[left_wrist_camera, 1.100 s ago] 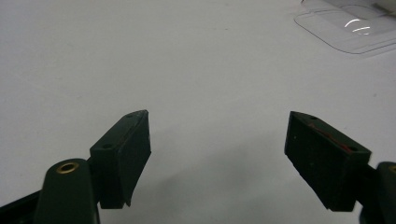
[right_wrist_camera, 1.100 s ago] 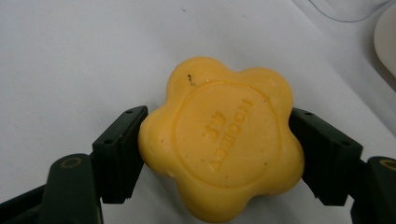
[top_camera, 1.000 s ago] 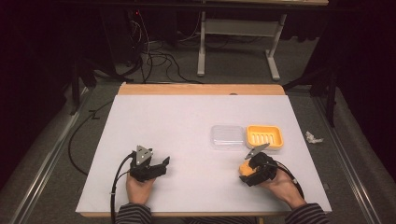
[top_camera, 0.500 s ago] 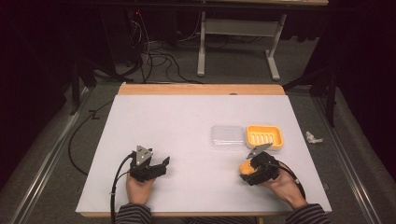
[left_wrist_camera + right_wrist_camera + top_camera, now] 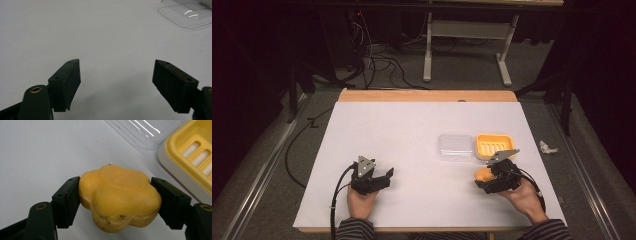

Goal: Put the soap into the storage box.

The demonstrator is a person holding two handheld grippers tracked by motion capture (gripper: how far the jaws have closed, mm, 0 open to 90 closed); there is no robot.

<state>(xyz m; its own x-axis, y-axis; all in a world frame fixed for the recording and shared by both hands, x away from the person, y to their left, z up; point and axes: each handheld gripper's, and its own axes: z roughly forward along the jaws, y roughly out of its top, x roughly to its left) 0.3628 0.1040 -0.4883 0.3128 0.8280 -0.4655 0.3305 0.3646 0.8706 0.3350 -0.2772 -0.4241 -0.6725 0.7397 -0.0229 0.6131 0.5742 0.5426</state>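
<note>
Near the counter's front edge, both claws sit low, the right one holding a flower-shaped yellow soap.

Closest to the person, the right claw (image 5: 117,192) pinches the soap (image 5: 120,197) by its sides, just over the white counter (image 5: 412,130); the left claw (image 5: 116,75), well apart to the left, is spread with nothing between its jaws. Just beyond the soap sits a yellow soap dish (image 5: 495,145), and beside that lies a clear plastic lid (image 5: 455,146).
</note>
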